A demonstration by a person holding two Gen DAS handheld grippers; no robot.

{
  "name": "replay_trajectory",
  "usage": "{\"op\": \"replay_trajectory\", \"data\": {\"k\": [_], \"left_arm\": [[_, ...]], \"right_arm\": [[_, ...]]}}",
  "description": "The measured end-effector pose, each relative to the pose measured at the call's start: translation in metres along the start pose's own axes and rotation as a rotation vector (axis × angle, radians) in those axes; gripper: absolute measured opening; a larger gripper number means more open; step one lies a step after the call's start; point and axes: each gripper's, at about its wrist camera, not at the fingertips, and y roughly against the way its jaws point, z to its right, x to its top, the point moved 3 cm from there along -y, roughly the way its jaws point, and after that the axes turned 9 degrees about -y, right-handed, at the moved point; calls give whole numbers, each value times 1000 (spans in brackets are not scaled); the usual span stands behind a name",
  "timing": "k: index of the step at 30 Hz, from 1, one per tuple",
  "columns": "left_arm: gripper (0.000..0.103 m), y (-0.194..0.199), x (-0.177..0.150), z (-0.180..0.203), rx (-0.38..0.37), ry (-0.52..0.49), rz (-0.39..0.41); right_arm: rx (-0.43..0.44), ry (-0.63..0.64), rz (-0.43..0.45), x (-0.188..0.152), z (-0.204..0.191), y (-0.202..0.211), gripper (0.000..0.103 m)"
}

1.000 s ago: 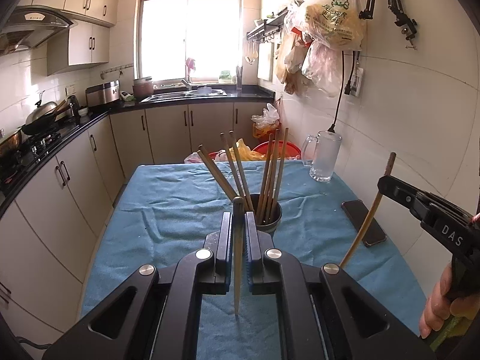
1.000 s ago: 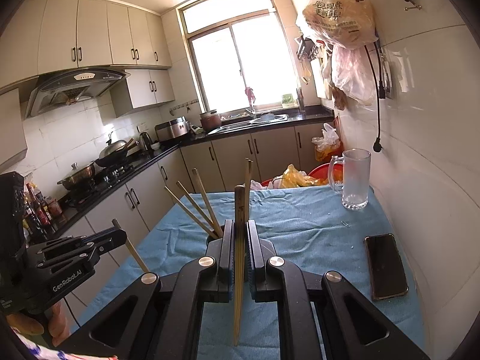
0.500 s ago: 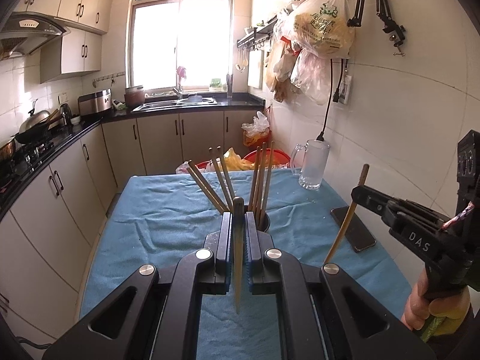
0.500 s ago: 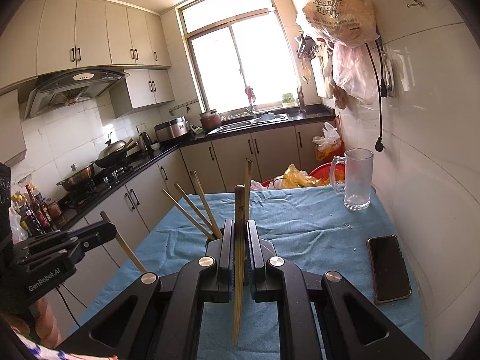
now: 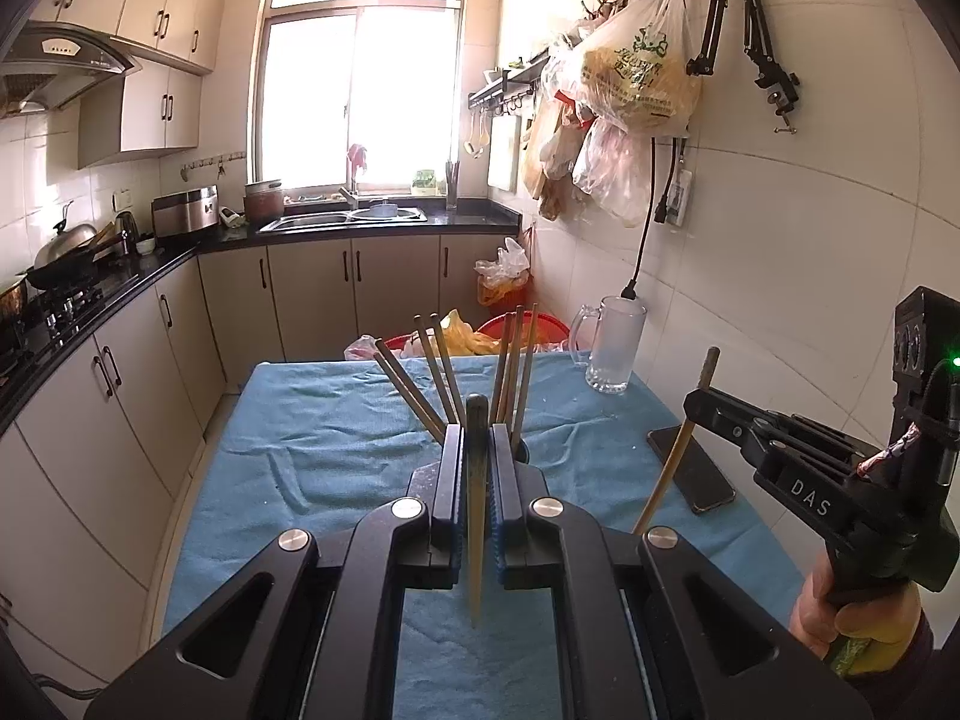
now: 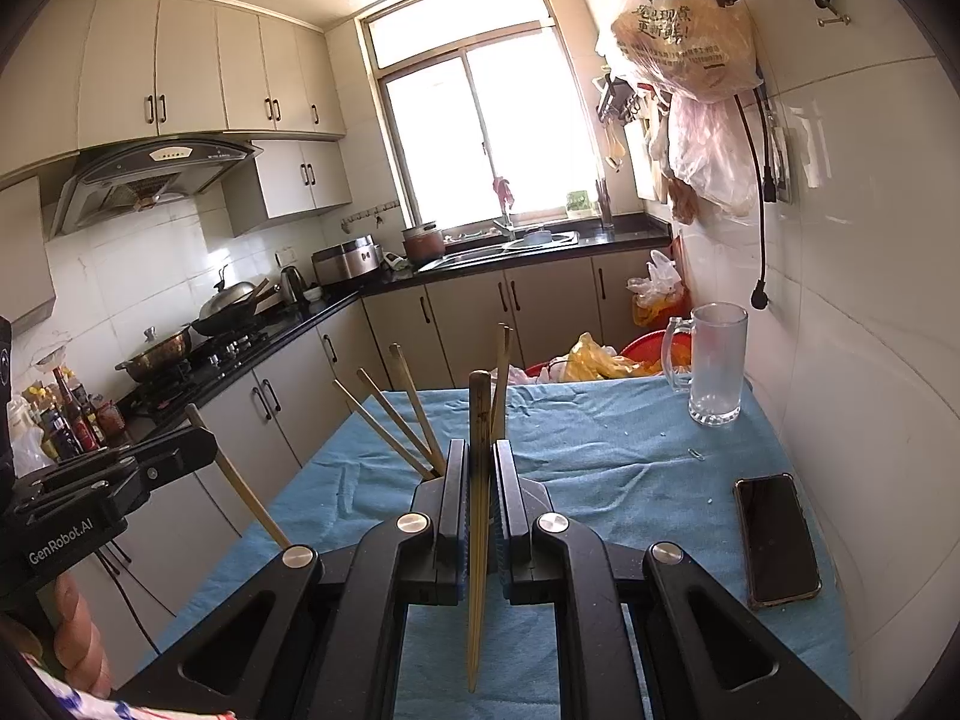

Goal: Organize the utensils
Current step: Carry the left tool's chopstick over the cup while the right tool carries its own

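- Your left gripper (image 5: 477, 450) is clamped on one chopstick (image 5: 476, 516), upright, above the blue cloth (image 5: 336, 438).
- Your right gripper (image 6: 478, 468) pinches another chopstick (image 6: 479, 510), near upright.
- The cup (image 5: 521, 450) of chopsticks stands just beyond both grippers, mid-table.
- A phone (image 6: 777, 540) lies right; a glass mug (image 6: 714, 372) stands farther back.

Chopsticks (image 5: 447, 381) stand in a holder (image 5: 521, 449) mid-table (image 5: 312, 444); mug (image 5: 612, 351) and phone (image 5: 693, 468) lie right

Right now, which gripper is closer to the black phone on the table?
Right. The right gripper hangs just beside the phone, near its end; the left gripper hangs off the table's opposite side.
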Motion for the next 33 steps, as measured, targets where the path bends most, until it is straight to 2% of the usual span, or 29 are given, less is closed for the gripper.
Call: {"op": "replay_trajectory", "data": {"k": [33], "left_arm": [[7, 35, 1, 8, -9, 25, 34]], "right_arm": [[18, 8, 49, 0, -11, 44, 8]]}}
